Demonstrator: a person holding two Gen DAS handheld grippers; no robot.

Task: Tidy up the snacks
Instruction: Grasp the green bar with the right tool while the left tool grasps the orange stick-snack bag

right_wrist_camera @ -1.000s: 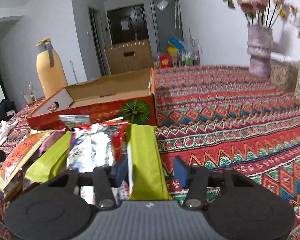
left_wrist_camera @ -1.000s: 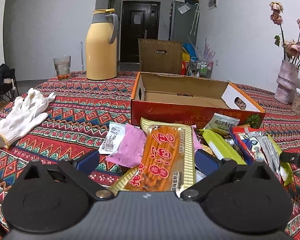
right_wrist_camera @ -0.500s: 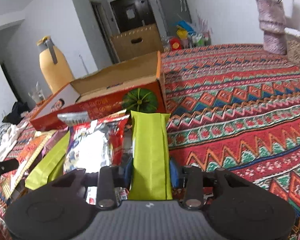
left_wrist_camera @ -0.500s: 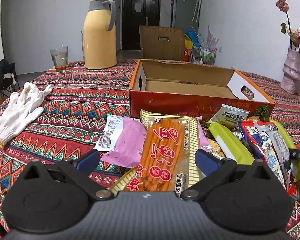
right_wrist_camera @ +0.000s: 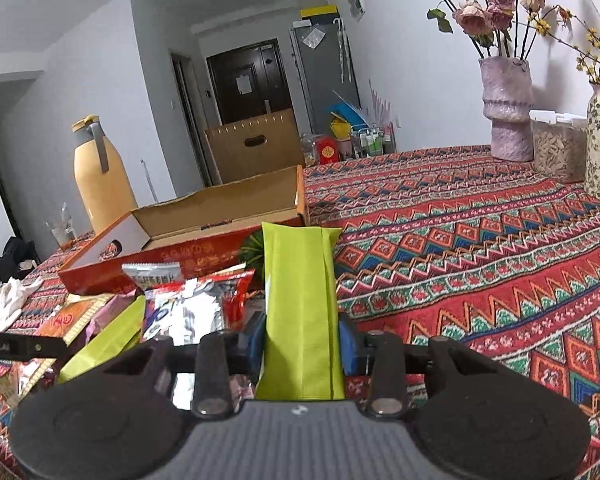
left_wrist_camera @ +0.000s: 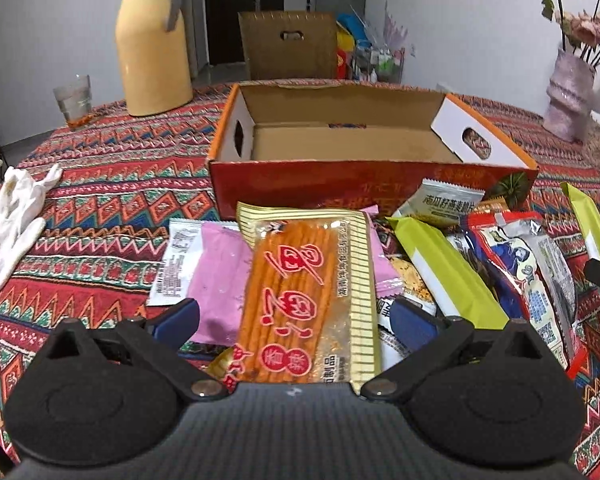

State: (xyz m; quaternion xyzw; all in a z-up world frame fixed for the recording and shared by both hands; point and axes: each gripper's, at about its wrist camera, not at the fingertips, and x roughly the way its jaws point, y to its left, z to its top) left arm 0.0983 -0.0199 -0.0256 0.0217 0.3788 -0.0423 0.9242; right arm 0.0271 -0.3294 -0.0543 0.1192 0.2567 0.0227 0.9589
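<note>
Right tongs (right_wrist_camera: pixel 302 344) tilted slightly down, clenched on lime-green snack pouch (right_wrist_camera: pixel 300 304), lifted above tabletop (right_wrist_camera: pixel 480 260); long axis runs away toward open cardboard box (right_wrist_camera: pixel 220 216). Left tongs (left_wrist_camera: pixel 294 314) released, straddling orange stick-snack packet (left_wrist_camera: pixel 300 296).

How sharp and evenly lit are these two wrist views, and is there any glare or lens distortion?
Left wrist: sharp on the orange stick packet, the pink vase softer at the rim; the open box bows with fisheye. Right wrist: crisp, dark vignette in the corners, glare on the silver foil packet; lighting flat, indoor.
</note>
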